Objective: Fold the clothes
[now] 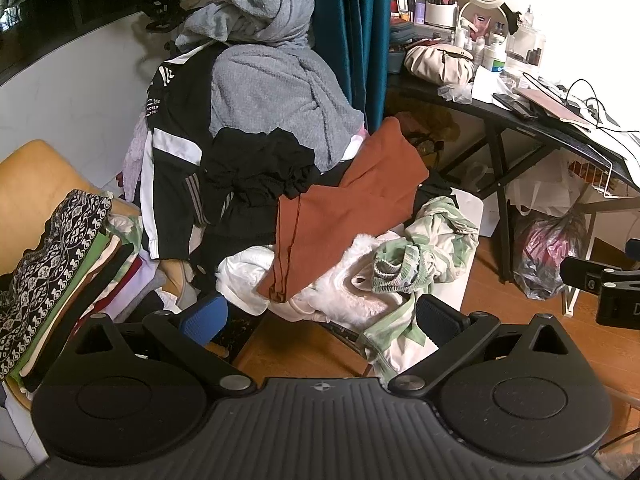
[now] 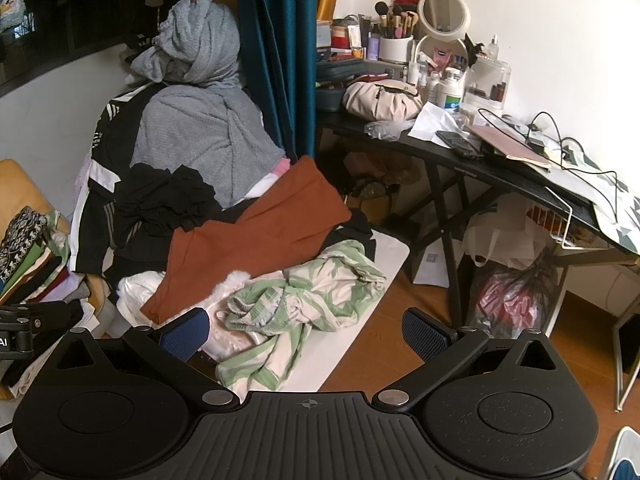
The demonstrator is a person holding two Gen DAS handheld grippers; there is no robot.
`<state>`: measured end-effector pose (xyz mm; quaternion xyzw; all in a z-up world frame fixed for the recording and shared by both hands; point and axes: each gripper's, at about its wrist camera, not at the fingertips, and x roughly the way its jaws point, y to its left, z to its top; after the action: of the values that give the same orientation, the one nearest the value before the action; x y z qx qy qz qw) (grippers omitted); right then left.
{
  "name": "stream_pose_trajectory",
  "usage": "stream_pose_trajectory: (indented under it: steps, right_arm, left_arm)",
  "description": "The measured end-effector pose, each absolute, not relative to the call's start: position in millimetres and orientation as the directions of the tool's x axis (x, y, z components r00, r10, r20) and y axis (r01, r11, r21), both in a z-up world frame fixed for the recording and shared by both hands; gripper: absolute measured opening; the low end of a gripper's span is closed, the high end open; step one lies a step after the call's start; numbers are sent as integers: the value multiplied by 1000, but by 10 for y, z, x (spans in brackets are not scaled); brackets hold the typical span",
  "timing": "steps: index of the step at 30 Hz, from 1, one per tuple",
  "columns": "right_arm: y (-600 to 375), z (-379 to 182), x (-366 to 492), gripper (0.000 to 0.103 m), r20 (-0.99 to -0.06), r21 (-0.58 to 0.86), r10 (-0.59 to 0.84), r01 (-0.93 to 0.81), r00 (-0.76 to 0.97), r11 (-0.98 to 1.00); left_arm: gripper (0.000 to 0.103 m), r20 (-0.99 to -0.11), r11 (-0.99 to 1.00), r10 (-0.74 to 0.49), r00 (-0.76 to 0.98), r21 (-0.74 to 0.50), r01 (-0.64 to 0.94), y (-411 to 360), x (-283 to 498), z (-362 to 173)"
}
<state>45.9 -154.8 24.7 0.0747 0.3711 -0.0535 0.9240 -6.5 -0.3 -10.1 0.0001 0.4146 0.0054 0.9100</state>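
A big heap of unfolded clothes fills the middle of both views: a grey fleece (image 1: 276,92) (image 2: 200,128) on top, a black-and-white jacket (image 1: 172,152) (image 2: 100,184), a rust-orange garment (image 1: 352,200) (image 2: 256,224), and a crumpled green-and-cream garment (image 1: 424,252) (image 2: 304,300) at the front. A stack of folded clothes (image 1: 60,264) (image 2: 28,252) lies on a yellow chair at the left. My left gripper (image 1: 322,316) is open and empty, just short of the heap. My right gripper (image 2: 306,332) is open and empty, over the green garment's hanging end.
A black desk (image 1: 520,120) (image 2: 440,152) crowded with cosmetics, a mirror, a bag and cables stands at the right. Plastic bags (image 1: 548,248) (image 2: 512,300) sit under it. A teal curtain (image 1: 352,32) (image 2: 276,48) hangs behind the heap. The floor is wood.
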Motion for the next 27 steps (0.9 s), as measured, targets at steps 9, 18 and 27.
stream_pose_trajectory:
  steps: [9,18,27]
  right_arm:
    - [-1540,219,441,102,-695,105,-45,163,717,981]
    - [-1557,197,461,102,-703,104,-48,169,709,980]
    - [-1604,171,509,102,-704,114,-43,173,709,978]
  left_arm:
    - [102,-760,1000,7,649,8,-2,-25,-26,-84]
    - [102,-766,1000,10,642,5,-9,-20,28,-89]
    - [102,-772,1000,13,635,11,-7,-30,91,-91]
